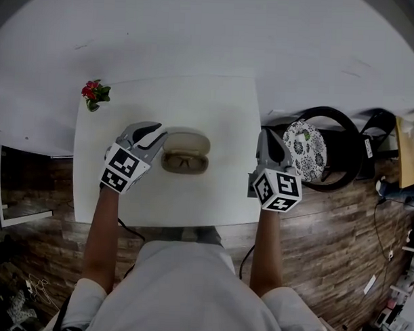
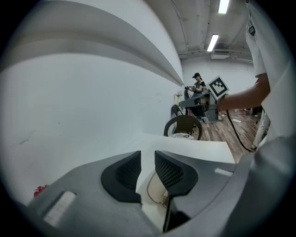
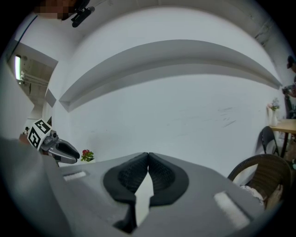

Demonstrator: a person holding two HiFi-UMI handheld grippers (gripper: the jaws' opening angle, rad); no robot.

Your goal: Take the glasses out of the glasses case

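Note:
An open beige glasses case [image 1: 186,142] lies in the middle of the white table [image 1: 213,195]. A pair of glasses [image 1: 185,162] rests in its near half. My left gripper [image 1: 156,134] is at the case's left end, its jaws a narrow gap apart with nothing between them. In the left gripper view [image 2: 147,155] the case's rim [image 2: 155,192] shows just below the pads. My right gripper [image 1: 268,135] hovers at the table's right edge, away from the case. In the right gripper view [image 3: 148,155] its pads touch at the tips and hold nothing.
A small red flower sprig [image 1: 95,94] stands at the table's far left corner. Right of the table is a dark round chair [image 1: 340,149] with a patterned cushion [image 1: 304,150]. A white wall runs behind the table, and the floor is wood.

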